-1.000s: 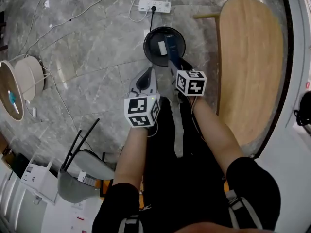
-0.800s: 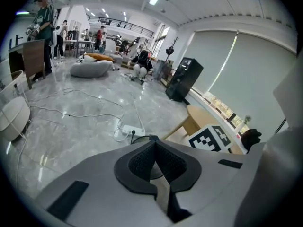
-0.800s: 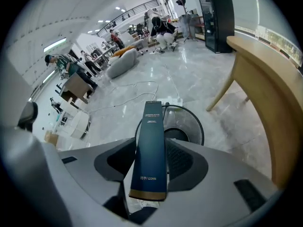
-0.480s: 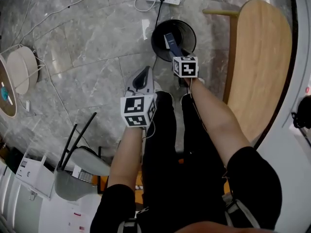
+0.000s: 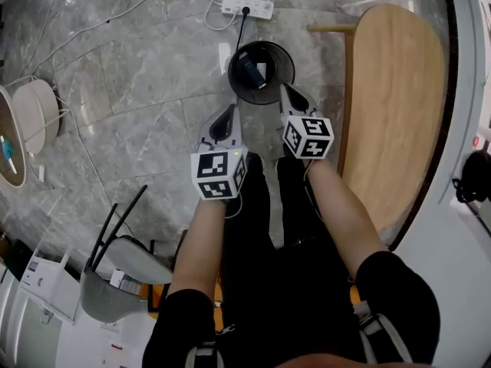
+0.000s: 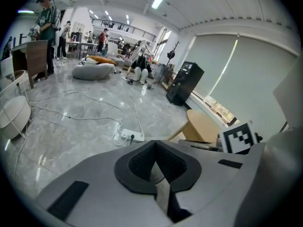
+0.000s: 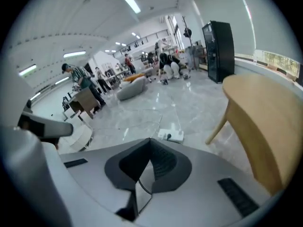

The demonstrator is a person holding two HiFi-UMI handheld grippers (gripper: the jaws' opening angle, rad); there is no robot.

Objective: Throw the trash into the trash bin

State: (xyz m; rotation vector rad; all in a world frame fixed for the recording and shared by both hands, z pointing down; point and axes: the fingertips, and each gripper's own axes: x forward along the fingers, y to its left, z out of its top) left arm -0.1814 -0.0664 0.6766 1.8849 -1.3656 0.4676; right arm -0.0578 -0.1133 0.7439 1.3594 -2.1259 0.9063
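Blue trash (image 5: 249,69) inside black bin (image 5: 275,58), just beyond right gripper (image 5: 287,90) (jaws just closed, empty), left gripper (image 5: 230,112) clenched, empty

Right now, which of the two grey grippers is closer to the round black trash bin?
The right gripper: its tip is at the round black trash bin's rim, while the left gripper is farther back over grey floor.

I'm seeing the trash bin (image 5: 282,66) standing on the floor (image 5: 153,67) straight ahead of me, with the trash (image 5: 248,70) lying inside it. The power strip (image 5: 245,8) is lying just beyond the bin, with a cable (image 5: 242,29) running from it toward the bin. The table (image 5: 395,106) is standing to the right, and the chair (image 5: 115,271) is sitting behind on the left.
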